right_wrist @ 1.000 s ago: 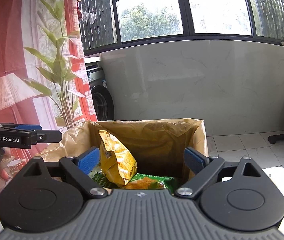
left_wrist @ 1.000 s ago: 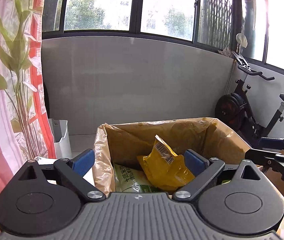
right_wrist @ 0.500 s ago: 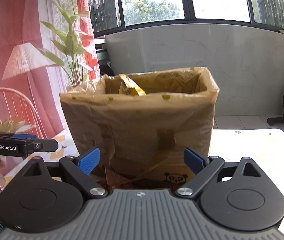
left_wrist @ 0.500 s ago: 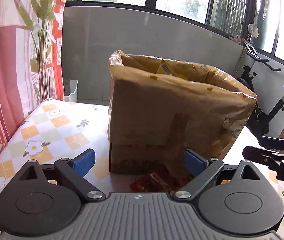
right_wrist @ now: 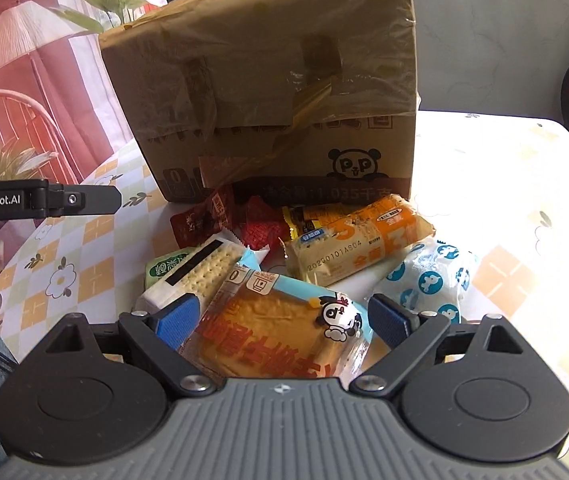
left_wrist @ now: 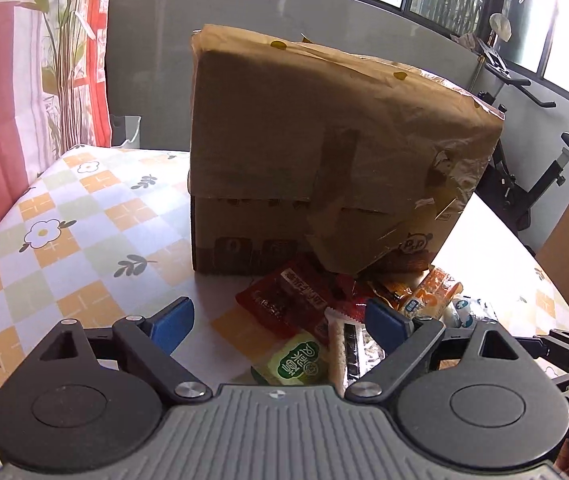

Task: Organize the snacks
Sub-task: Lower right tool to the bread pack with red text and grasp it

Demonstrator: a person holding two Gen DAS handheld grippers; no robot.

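A taped cardboard box stands on the table. Snack packets lie piled at its near side. My left gripper is open above a red packet and a green packet. My right gripper is open above a cake packet with a panda cartoon. Near it lie a cracker pack, an orange bread packet, a white packet with blue dots and small red packets.
The table has a checked flower-print cloth. The left gripper's side shows in the right wrist view. An exercise bike stands at the right, a curtain and plant at the left.
Both grippers have dropped from above the open box down to table level in front of it. The snack pile now lies between the fingers of each.
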